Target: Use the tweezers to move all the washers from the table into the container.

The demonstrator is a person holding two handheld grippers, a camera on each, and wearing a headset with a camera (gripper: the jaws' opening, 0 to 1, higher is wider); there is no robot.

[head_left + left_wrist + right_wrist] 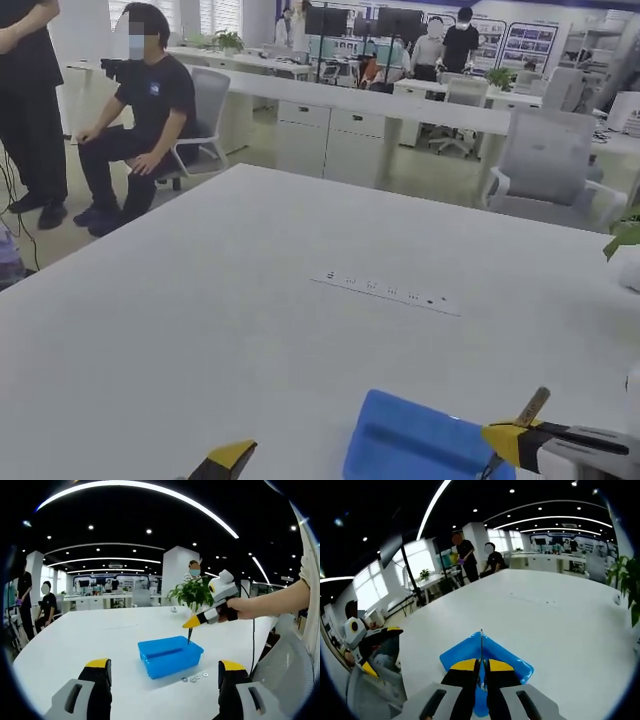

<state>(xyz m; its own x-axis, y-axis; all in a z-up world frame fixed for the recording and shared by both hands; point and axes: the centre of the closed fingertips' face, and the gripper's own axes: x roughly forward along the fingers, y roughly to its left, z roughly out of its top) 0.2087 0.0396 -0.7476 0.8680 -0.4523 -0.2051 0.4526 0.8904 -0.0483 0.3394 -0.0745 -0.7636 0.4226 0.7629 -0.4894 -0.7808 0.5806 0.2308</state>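
**Handheld Tools and Operator: Appearance**

The left tool (165,664) has two black fingers (100,690) capped with yellow tips. Behind each finger sits a light grey housing with an oblong slot. The right tool (481,666) is built alike: yellow caps, black fingers, and grey slotted housings to the rear. Seen side-on, its body is white with a rounded rear head. A thin black cable (253,645) leaves its underside. The arm behind this tool wears a short white sleeve (307,560).

Three near views, shared blue container (420,445)
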